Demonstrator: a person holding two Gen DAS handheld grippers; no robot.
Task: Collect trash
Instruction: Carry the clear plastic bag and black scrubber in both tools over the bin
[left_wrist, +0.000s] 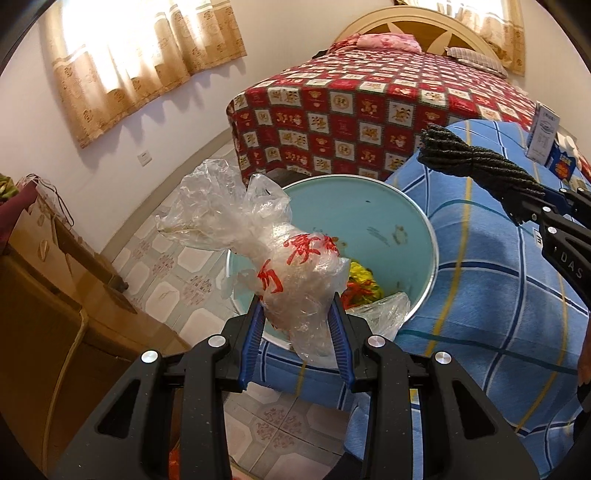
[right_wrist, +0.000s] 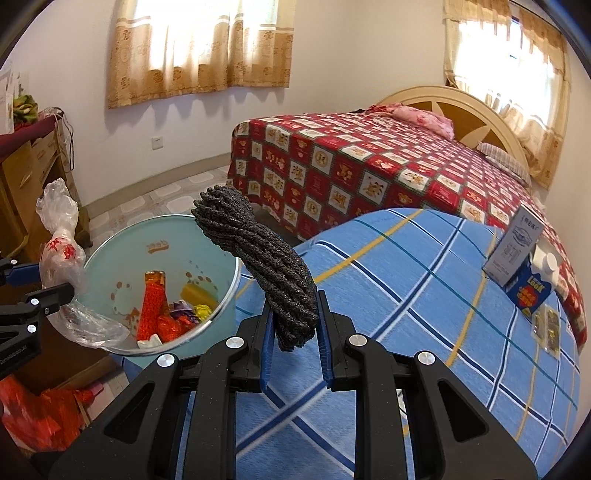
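Observation:
My left gripper (left_wrist: 298, 317) is shut on a crumpled clear plastic bag with red characters (left_wrist: 280, 266) and holds it over the near rim of a light blue trash bin (left_wrist: 388, 221). The bin (right_wrist: 207, 240) holds red and yellow wrappers (right_wrist: 162, 314). The bag also shows in the right wrist view (right_wrist: 61, 251), with the left gripper (right_wrist: 55, 286) at the bin's left rim. My right gripper (right_wrist: 294, 325) is shut on a dark grey bundle of rope (right_wrist: 258, 258), held above the blue plaid blanket right of the bin. The rope also shows in the left wrist view (left_wrist: 476, 162), with the right gripper (left_wrist: 524, 201).
The bin stands beside a surface covered with a blue plaid blanket (right_wrist: 424, 295). White and blue boxes (right_wrist: 524, 266) and small packets (right_wrist: 546, 325) lie on its far right. A bed with a red patterned cover (right_wrist: 369, 166) is behind. A wooden cabinet (left_wrist: 37, 295) stands at left. A red bag (right_wrist: 40, 410) lies low left.

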